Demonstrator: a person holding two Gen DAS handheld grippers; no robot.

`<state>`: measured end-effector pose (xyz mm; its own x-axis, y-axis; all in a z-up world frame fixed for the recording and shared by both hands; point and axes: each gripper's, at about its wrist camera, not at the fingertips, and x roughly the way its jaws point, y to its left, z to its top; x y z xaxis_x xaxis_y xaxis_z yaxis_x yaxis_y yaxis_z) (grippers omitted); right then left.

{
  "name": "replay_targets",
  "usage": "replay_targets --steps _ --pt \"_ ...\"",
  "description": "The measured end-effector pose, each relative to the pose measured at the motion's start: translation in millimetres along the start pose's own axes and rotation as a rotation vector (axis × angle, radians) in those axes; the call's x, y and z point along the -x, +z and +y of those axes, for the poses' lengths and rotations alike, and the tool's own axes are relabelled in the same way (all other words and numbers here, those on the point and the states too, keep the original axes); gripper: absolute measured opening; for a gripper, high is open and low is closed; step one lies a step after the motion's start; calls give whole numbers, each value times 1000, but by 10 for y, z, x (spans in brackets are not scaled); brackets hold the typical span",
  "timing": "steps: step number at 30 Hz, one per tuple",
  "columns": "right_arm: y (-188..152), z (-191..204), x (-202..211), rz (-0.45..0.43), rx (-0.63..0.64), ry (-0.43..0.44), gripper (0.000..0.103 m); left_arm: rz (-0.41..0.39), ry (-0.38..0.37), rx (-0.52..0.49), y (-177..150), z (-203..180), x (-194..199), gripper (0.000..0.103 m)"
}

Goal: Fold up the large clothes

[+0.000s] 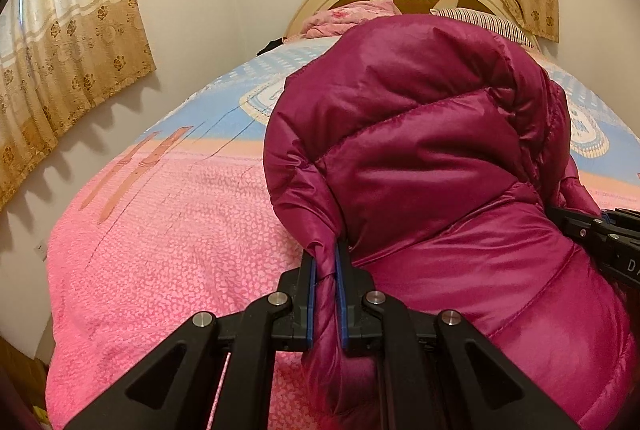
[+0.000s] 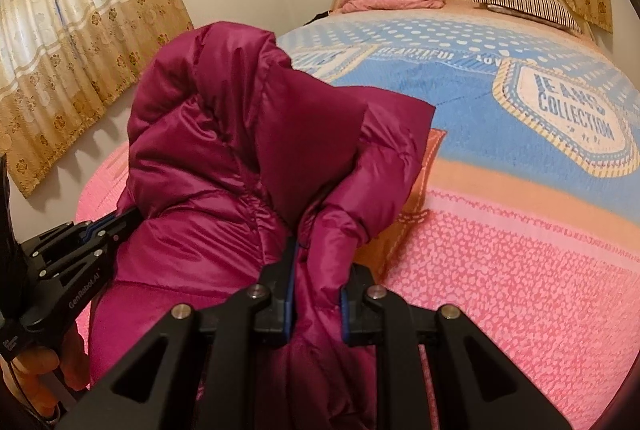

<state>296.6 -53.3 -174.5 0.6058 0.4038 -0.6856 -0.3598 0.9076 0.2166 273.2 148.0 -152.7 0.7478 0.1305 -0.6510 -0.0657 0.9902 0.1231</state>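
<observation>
One magenta puffer jacket [image 1: 432,158] is bunched up over the pink and blue bedspread [image 1: 168,222]. Two grippers hold it: the left gripper [image 1: 326,270] pinches its 7 o'clock edge, the right gripper [image 2: 318,278] squeezes a fold. One striped pillow [image 2: 524,4] lies at 1 o'clock.

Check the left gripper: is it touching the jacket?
Touching. The left wrist view shows the left gripper with both blue pads pinched on a fold of the jacket, fabric bunched between them with no gap.
</observation>
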Motion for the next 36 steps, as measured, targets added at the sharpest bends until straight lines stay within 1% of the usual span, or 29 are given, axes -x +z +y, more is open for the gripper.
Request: replay_targets --steps 4,6,8,11,16,18,20,21,23,25,29,36 --pt "-11 -6 -24 9 -6 -3 19 2 1 -9 -20 -15 -44 9" --pt "-25 -5 -21 12 -9 -4 19 1 6 -8 -31 -23 -62 12" --pt "-36 -3 -30 16 -22 3 19 1 9 -6 -42 -26 -86 12" --pt "-58 -7 -27 22 -20 -7 19 9 17 -14 -77 -32 -126 17" --pt "-45 6 -40 24 -19 -19 21 15 19 2 -104 0 -165 23" --pt "-57 3 -43 21 -22 -20 21 14 29 6 -121 -11 -175 29" --pt "-62 5 -52 24 -28 -24 23 12 45 13 -137 -6 -186 41" --pt "-66 0 -59 27 -31 -26 25 12 53 18 -136 9 -193 45" --pt "-66 -2 -72 32 -36 -32 29 13 80 42 -139 39 -207 62" --pt "-72 2 -78 33 -32 -36 32 15 92 70 -153 88 -218 69" --pt "-81 32 -108 41 -21 -50 33 21 91 98 -168 114 -251 74" --pt "-86 66 -149 47 -9 -70 36 6 90 115 -237 154 -262 75"
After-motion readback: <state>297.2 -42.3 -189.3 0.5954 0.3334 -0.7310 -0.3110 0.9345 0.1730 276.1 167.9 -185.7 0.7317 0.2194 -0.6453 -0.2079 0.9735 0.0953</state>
